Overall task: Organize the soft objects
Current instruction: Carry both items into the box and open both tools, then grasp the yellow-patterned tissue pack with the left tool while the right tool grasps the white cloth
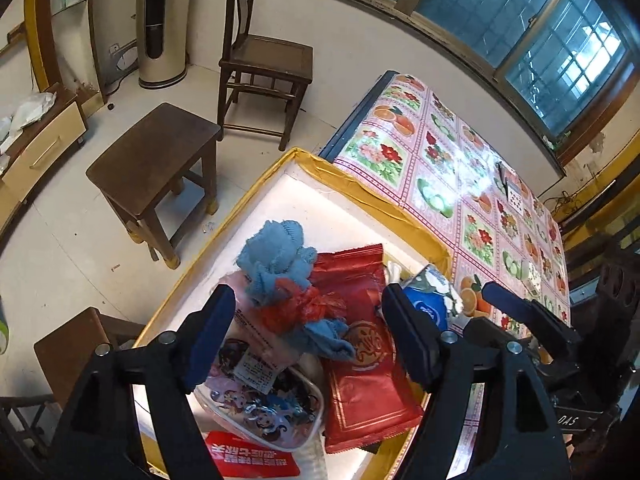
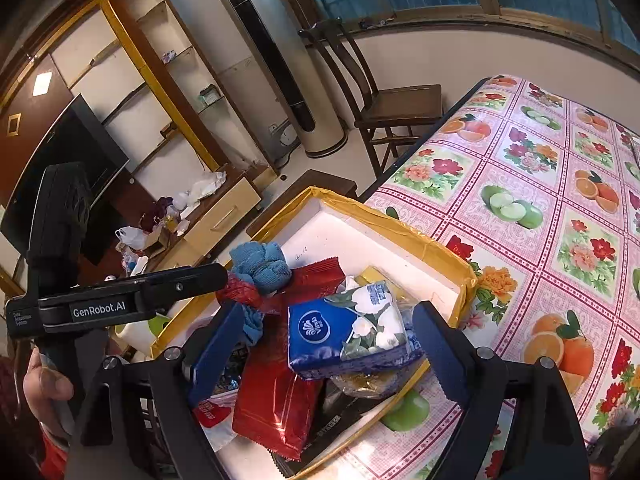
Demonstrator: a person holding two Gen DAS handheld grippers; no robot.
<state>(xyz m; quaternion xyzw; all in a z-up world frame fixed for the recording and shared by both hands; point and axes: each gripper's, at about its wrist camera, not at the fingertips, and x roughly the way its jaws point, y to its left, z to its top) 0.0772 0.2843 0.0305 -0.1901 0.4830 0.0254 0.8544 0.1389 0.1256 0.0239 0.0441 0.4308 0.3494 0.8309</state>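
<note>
A foam box with a yellow-taped rim sits at the table's corner, piled with soft things. A blue cloth lies on top, over a crumpled red bag. Beneath them are a red foil packet and a pink cartoon pouch. My left gripper hangs open above the cloth and pouch. My right gripper is open with a blue tissue pack lying between its fingers, a gap on the left side.
The table wears a flower-and-fruit oilcloth. On the floor beyond the box stand a dark stool, a wooden chair and a tall tower unit. A person's hand holds the left gripper's handle.
</note>
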